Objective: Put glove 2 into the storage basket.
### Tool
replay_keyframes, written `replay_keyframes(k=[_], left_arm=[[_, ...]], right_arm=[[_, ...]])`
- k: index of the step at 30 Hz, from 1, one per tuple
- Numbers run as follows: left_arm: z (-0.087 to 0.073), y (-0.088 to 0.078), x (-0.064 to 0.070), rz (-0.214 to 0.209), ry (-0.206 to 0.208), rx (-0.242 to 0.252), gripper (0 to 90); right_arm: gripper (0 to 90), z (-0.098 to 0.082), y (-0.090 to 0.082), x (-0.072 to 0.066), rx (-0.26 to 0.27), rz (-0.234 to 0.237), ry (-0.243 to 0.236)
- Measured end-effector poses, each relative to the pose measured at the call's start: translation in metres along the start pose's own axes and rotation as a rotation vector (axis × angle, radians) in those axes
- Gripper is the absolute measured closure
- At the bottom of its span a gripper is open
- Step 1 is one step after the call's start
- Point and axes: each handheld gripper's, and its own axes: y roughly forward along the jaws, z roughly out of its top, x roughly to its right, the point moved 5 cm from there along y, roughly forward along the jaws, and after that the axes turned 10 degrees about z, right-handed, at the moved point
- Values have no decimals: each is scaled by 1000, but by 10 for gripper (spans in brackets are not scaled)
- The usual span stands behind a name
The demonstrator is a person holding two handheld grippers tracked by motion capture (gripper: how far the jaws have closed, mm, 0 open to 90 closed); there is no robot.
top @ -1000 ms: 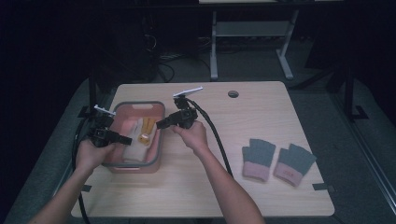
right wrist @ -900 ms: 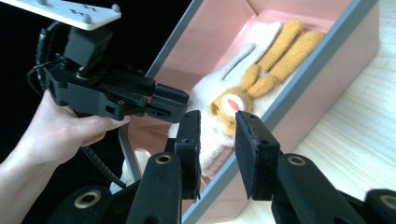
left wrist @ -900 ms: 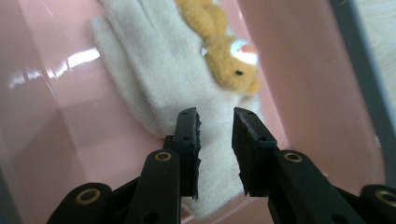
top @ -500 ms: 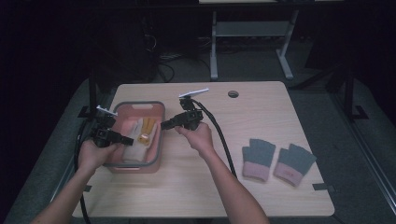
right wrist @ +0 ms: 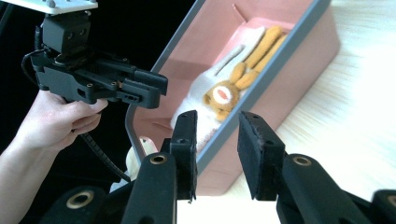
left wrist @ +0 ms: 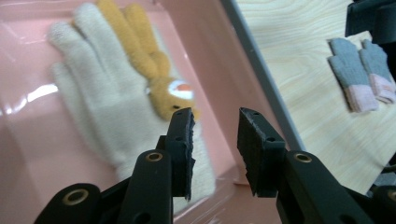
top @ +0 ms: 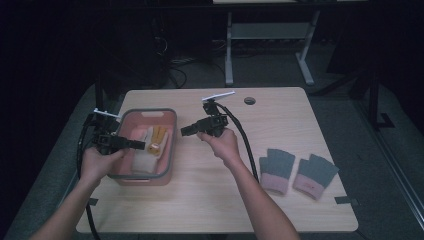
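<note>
Cream glove (left wrist: 107, 107): flat on the floor of the pink bin (top: 172, 145), left of centre in the high view, touching and partly under the orange glove (left wrist: 140, 60) with the small face on its cuff. Second pair, grey gloves (top: 277, 167), well apart at lower right on the surface (top: 210, 200).

Left gripper (left wrist: 215, 123): above the bin, jaws just opened a little, parted, nothing pinched between the pads. Right gripper (right wrist: 217, 123): just outside the bin's right rim, jaws likewise eased apart over the last moment and empty, pointing toward the left of the frame at the bin wall.

Risks from here, as a judgement:
- Going down again with so narrow a gap: likely to catch only a fold of knit or to pinch cream and orange together, since they overlap. Lifting one then drags the other.
- Dropping steeply: jaw tips onto the smooth bin floor, glove skidding aside instead of being gripped.
- Swinging the right gripper inward at its present height: a knock on the grey rim, shoving the light bin across the surface, or a clash with the left gripper close by.
- Trailing cables near the bin's left edge and down the middle of the surface: a possible snag on the rim or on the grey gloves.

Against the frame a second ago:
- Left gripper then clenched and lower in the bin; now slightly higher and released.
- Right hand then nearer the bin's rim; now shifted a little toward the right of the frame.
- Bin, its gloves and the grey pair unmoved, as far as can be told.
</note>
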Motion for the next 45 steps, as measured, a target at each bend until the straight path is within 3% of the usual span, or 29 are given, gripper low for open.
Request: replay_keyframes(k=[4, 7, 16, 22, 33, 45], left_arm=[[1, 1, 7, -14, 13, 8, 649], [3, 3, 15, -48, 15, 11, 618], [11, 8, 51, -80, 78, 23, 561], [13, 14, 70, -116, 85, 37, 552], [10, 23, 101, -149, 147, 30, 518], [9, 34, 134, -198, 181, 45, 483]], right_arm=[[671, -3, -12, 3, 11, -1, 2], [665, -7, -21, 7, 19, -2, 9], [643, -21, -50, 12, 34, -16, 13], [627, -26, -66, 15, 48, -15, 17], [604, -47, -88, 21, 69, -24, 35], [576, -67, -117, 30, 94, -37, 42]])
